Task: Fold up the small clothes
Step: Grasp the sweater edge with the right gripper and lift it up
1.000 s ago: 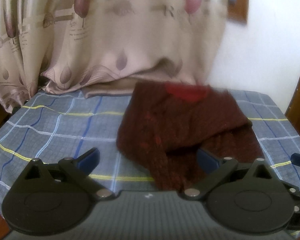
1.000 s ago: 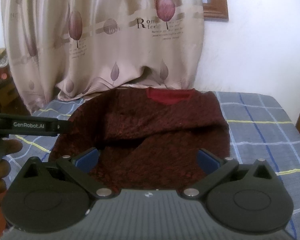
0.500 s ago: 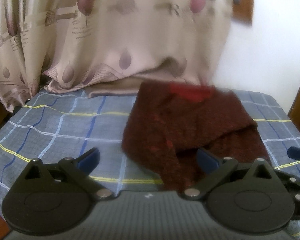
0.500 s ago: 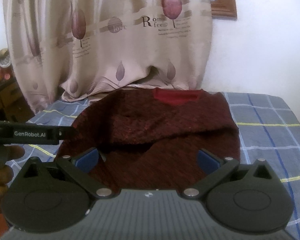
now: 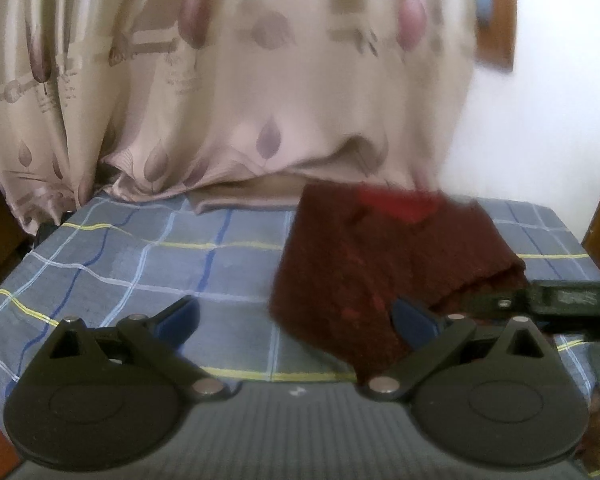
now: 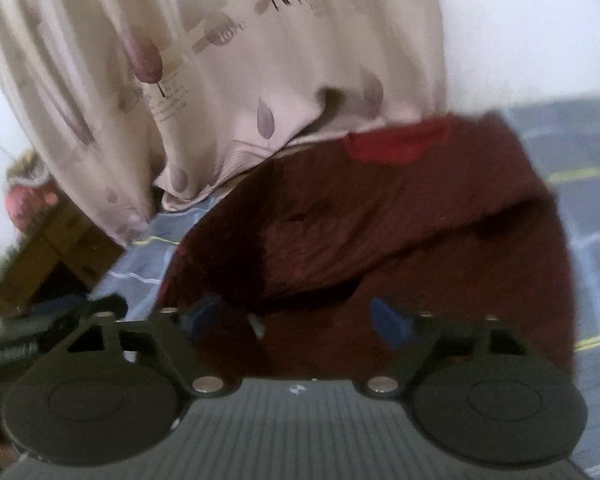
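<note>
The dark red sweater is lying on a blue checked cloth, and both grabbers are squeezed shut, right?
Nearly. The dark red sweater does lie on the blue checked cloth, but the grabbers are not shut. The left wrist view shows the left gripper with its jaws wide apart, and the right wrist view shows the right gripper open too, holding nothing.

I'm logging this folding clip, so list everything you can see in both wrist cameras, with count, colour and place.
sweater: one, dark maroon with a red neck patch, partly folded, on the bed's right half
bedsheet: one, blue-grey plaid with yellow lines, under the sweater
curtain: one, beige with leaf print, hanging behind the bed
wall: white, right of the curtain
window frame: brown wood, top right
left gripper: black, blue pads, open
right gripper: black, blue pads, open over the sweater
</note>
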A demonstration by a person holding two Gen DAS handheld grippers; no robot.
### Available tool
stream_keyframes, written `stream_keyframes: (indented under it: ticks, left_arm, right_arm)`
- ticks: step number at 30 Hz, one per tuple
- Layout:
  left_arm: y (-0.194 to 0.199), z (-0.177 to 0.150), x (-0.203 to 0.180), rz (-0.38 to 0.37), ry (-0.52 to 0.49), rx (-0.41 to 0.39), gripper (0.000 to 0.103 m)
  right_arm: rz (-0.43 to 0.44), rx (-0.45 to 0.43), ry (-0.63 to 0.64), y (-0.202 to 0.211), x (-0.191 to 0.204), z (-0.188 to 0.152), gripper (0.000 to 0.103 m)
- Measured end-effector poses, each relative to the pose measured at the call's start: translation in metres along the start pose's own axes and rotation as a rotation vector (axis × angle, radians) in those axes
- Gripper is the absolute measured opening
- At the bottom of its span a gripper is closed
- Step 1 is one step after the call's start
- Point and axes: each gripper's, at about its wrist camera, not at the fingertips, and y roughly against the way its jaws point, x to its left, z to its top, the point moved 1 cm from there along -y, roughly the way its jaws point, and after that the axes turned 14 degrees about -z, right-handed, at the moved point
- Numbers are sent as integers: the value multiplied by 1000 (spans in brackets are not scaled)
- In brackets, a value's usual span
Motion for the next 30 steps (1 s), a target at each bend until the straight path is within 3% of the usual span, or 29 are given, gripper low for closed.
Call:
stream_keyframes:
  ticks: [2,8,18,20,22,23,30]
  left_arm:
    - [3,0,2,-15,-2,-9,103]
    - [7,-3,7,-37,-31,-18,103]
    - [7,-8,11,-48,-35,5,103]
    - [6,-8,12,-47,-30,8,103]
    - [4,-9,13,-46,-26,15,103]
    - [4,-9,13,-45,-24,19,103]
    - [6,-9,20,-37,-8,14,103]
  right_arm:
    - [39,61,-73,-20,-6,2,66]
    - [98,174,-213,-68,-10,5,64]
    - [84,213,-337,-116,-11,9,64]
    - [109,197,-352,-120,-10,11,56]
    - [123,166,-346,-121,-10,16,26]
    - [136,157,-356,-123,-12,20,19]
    - [177,46,-336,-113,-13,56,16]
